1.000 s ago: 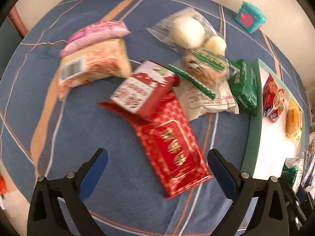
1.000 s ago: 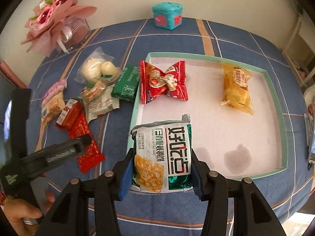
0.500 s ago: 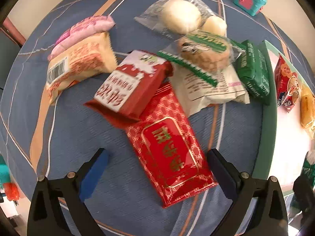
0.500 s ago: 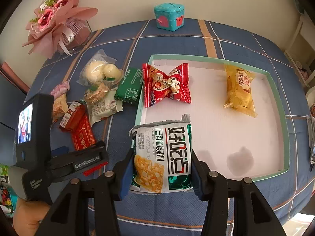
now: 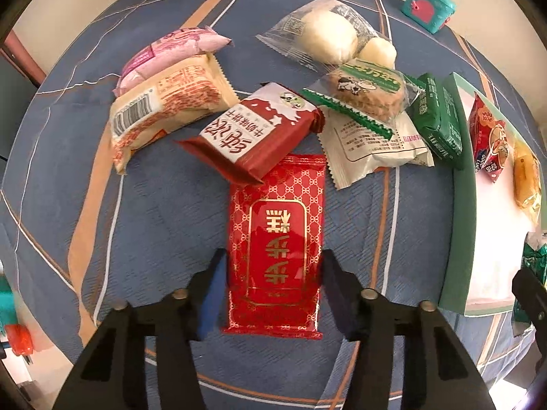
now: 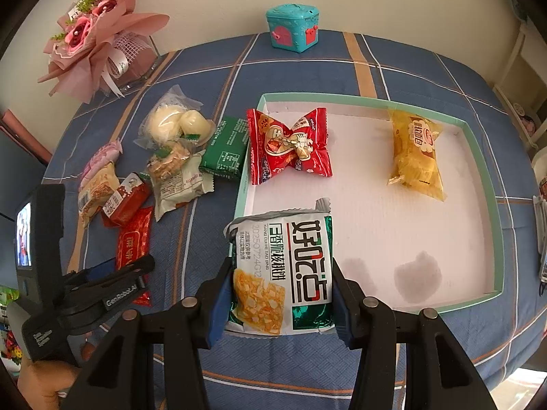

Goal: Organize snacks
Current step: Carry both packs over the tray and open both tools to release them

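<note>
bare blue tablecloth (image 5: 164,225) lies open on both sides of the red packet (image 5: 276,239). its far end is blocked by the dark-red packet (image 5: 254,133) overlapping it, and the tray wall (image 5: 456,212) stands to its right.

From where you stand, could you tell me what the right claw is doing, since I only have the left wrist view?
Observer: The right claw is shut on a green and white snack packet.
Operator: Thank you. Where is it holding that?
Observer: Over the near left corner of the tray. I cannot tell whether it touches the rim.
Operator: How much room is left inside?
Observer: Plenty. Only a red packet and a yellow packet lie there, both towards the far side. The near floor is bare apart from a dark stain.
</note>
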The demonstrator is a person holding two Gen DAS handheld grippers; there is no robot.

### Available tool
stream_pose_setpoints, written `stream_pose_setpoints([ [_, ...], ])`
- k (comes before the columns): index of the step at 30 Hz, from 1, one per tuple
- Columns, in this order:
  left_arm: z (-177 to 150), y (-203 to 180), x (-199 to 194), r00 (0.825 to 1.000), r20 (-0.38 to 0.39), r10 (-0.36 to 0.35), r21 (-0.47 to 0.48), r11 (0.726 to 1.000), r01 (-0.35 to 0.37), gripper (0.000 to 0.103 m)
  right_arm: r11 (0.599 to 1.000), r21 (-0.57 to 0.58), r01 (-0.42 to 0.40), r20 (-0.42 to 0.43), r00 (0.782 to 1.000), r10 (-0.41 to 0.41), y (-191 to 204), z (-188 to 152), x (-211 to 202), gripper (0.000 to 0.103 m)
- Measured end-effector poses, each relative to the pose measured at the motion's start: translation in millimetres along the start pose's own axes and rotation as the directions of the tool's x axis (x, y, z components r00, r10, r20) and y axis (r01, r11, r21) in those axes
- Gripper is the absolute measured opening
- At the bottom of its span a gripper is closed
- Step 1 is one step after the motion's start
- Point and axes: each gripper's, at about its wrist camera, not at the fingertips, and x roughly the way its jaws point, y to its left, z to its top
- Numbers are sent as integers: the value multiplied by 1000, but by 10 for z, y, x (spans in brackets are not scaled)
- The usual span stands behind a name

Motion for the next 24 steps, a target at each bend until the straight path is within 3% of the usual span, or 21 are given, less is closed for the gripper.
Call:
stream_pose_setpoints([
  [4, -95, 127, -49, 1000, -7, 1, 18, 1000, 0, 47, 1000, 0, -1, 1, 1000, 1, -3, 2, -3, 53],
  [17, -274, -11, -225, 999, -23, -38, 40, 998, 38, 46, 1000, 2, 0, 0, 1000, 0, 30, -5, -14, 53],
  [24, -307, 2, -567, 995, 32, -97, 61, 994, 95, 46, 1000, -1, -5, 6, 1000, 5, 22, -3, -53, 53],
])
